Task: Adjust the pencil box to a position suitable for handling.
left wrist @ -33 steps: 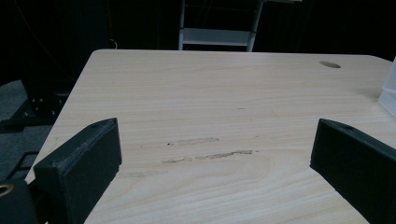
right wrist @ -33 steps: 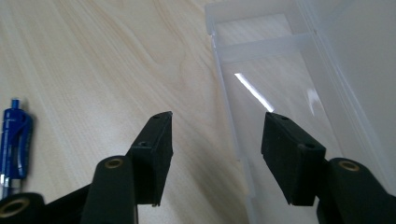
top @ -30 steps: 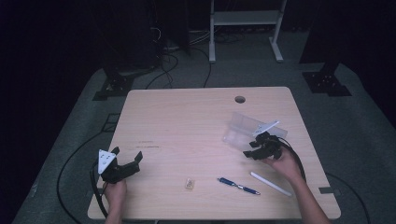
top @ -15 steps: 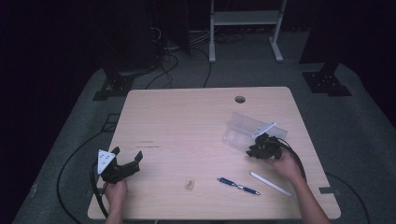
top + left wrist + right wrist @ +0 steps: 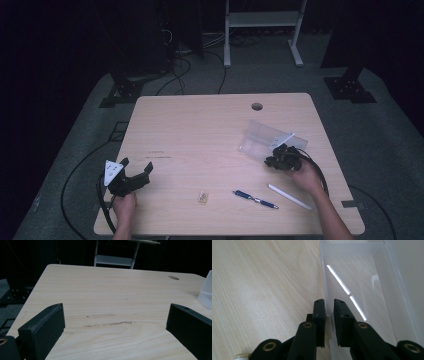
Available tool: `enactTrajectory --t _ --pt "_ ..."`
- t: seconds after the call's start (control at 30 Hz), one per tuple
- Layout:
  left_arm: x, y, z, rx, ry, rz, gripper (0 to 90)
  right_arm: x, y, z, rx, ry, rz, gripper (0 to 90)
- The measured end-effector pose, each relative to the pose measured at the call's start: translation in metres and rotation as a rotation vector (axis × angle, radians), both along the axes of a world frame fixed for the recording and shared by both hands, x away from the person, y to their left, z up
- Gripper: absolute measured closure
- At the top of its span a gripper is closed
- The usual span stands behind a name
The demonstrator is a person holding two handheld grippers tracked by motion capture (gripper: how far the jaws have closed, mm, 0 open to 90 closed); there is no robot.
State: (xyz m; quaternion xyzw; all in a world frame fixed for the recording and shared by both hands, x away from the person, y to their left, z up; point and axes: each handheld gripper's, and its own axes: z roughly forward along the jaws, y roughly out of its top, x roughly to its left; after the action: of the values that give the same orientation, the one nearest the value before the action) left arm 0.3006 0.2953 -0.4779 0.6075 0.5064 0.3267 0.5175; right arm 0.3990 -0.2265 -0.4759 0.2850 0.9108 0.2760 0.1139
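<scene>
Plastic box (image 5: 352,277) wall sits between right gripper (image 5: 329,305) jaws, closing.

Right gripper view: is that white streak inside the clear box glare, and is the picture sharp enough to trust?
Right gripper view: the streak looks like reflected light on the clear box, broken in two; its wall between the right gripper jaws is sharp. High view: dim surroundings, evenly lit table.

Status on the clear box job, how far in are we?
Early. Done: the right tongs have just been closing and now pinch the near wall of the clear plastic box, lid up. In hand: that grip. Left: blue pen, white stick and small eraser-like piece lie on the table; left tongs wait open.
</scene>
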Motion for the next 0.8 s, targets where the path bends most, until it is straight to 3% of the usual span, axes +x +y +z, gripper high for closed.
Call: enactTrajectory --t 0.4,0.63,0.8 --pt "0.0 0.0016 -0.0005 -0.019 0.001 0.002 1.0 -0.0006 0.0026 0.0006 -0.019 -0.016 0.041 86.4" --pt "0.0004 0.0026 -0.0014 -0.037 0.004 0.007 1.1 -0.001 -0.0002 0.001 -0.013 -0.01 0.046 86.7" --pt "0.0005 0.0027 -0.0014 -0.037 0.005 0.008 1.1 -0.0039 -0.0012 0.0071 0.011 -0.031 0.05 86.5"
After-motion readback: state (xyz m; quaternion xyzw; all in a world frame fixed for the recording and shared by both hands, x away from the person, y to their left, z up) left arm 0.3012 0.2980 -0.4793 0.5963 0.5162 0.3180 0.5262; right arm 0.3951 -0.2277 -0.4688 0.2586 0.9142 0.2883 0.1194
